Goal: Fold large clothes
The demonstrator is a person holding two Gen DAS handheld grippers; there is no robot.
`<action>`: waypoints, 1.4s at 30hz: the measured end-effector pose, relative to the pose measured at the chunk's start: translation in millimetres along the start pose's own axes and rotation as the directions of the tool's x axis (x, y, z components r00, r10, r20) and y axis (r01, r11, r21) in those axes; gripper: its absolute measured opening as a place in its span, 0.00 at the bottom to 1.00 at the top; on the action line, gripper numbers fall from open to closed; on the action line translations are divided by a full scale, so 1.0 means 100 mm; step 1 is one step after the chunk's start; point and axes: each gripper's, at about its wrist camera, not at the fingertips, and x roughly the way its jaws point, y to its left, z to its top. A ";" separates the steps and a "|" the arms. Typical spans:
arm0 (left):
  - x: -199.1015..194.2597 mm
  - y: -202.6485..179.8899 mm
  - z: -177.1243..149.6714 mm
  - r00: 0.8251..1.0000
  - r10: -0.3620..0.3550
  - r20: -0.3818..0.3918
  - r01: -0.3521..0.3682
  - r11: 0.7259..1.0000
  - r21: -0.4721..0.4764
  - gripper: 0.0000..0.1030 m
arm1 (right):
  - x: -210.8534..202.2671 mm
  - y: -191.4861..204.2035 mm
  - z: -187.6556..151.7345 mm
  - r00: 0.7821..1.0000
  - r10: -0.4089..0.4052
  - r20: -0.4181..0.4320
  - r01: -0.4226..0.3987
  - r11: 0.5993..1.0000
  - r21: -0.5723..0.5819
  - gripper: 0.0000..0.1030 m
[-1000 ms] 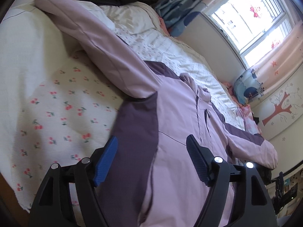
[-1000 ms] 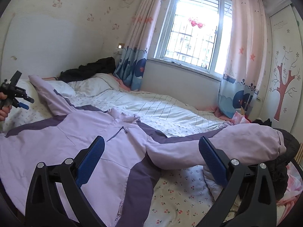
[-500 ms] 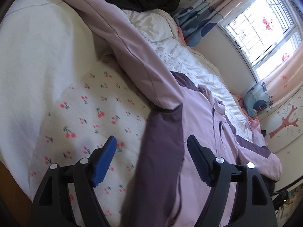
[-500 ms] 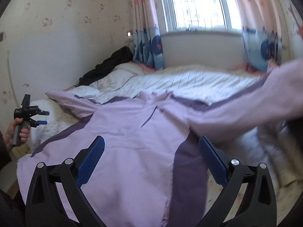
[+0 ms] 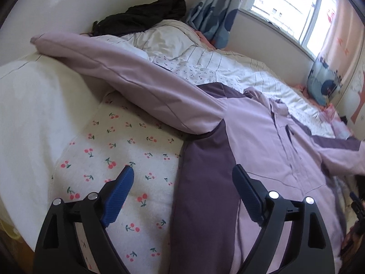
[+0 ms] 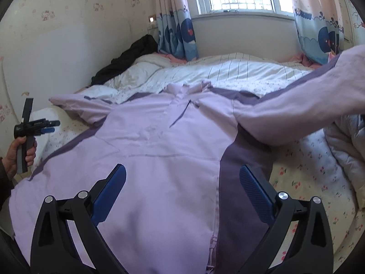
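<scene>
A lilac jacket with dark purple side panels lies spread front-up on the bed, zip toward the window. One sleeve stretches toward the headboard; the other sleeve runs off to the right. My left gripper hovers over the purple side panel and the cherry-print sheet, its jaws opening with nothing between them. In the right wrist view the left gripper shows in a hand at the far left. My right gripper stands open above the jacket's body, holding nothing.
A black garment is heaped by the headboard, beside a pillow. A striped quilt covers the far side under the window. A pale padded cover bunches at the right edge of the bed.
The right gripper has sunk toward the jacket and rolled, so the far sleeve now sits high on the right. The left gripper has swung and its jaws have spread wider.
</scene>
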 end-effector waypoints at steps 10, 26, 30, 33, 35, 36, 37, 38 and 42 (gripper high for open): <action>0.01 -0.04 0.03 0.999 0.045 0.018 -0.046 0.997 0.059 0.83 | 0.06 -0.05 -0.11 0.999 -0.002 -0.033 0.003 0.999 0.033 0.93; 0.01 -0.08 0.03 0.992 0.114 0.061 -0.123 0.980 0.155 0.84 | 0.04 -0.03 -0.12 0.999 0.033 -0.018 -0.032 0.999 0.033 0.93; 0.03 -0.08 0.03 0.991 0.119 0.063 -0.128 0.978 0.167 0.84 | 0.05 -0.03 -0.12 0.999 0.029 -0.026 -0.028 0.999 0.036 0.93; 0.05 -0.06 0.03 0.991 0.116 0.060 -0.125 0.978 0.164 0.84 | 0.07 -0.03 -0.13 0.999 0.028 -0.033 -0.027 0.999 0.036 0.93; 0.06 -0.04 0.04 0.992 0.110 0.057 -0.118 0.981 0.156 0.84 | 0.07 -0.02 -0.13 0.999 0.028 -0.035 -0.027 0.999 0.035 0.93; 0.06 -0.04 0.04 0.993 0.107 0.056 -0.115 0.982 0.152 0.84 | 0.07 -0.02 -0.13 0.999 0.028 -0.035 -0.027 0.999 0.035 0.93; 0.06 -0.03 0.04 0.993 0.106 0.057 -0.114 0.982 0.148 0.85 | 0.07 -0.02 -0.13 0.999 0.027 -0.036 -0.026 0.999 0.036 0.93; 0.06 -0.02 0.04 0.993 0.106 0.056 -0.113 0.983 0.146 0.87 | 0.07 -0.02 -0.13 0.999 0.027 -0.037 -0.025 0.999 0.037 0.93; 0.07 0.04 0.07 0.993 0.108 0.053 -0.114 0.985 0.128 0.88 | 0.08 -0.03 -0.14 0.999 0.026 -0.041 -0.025 0.999 0.043 0.93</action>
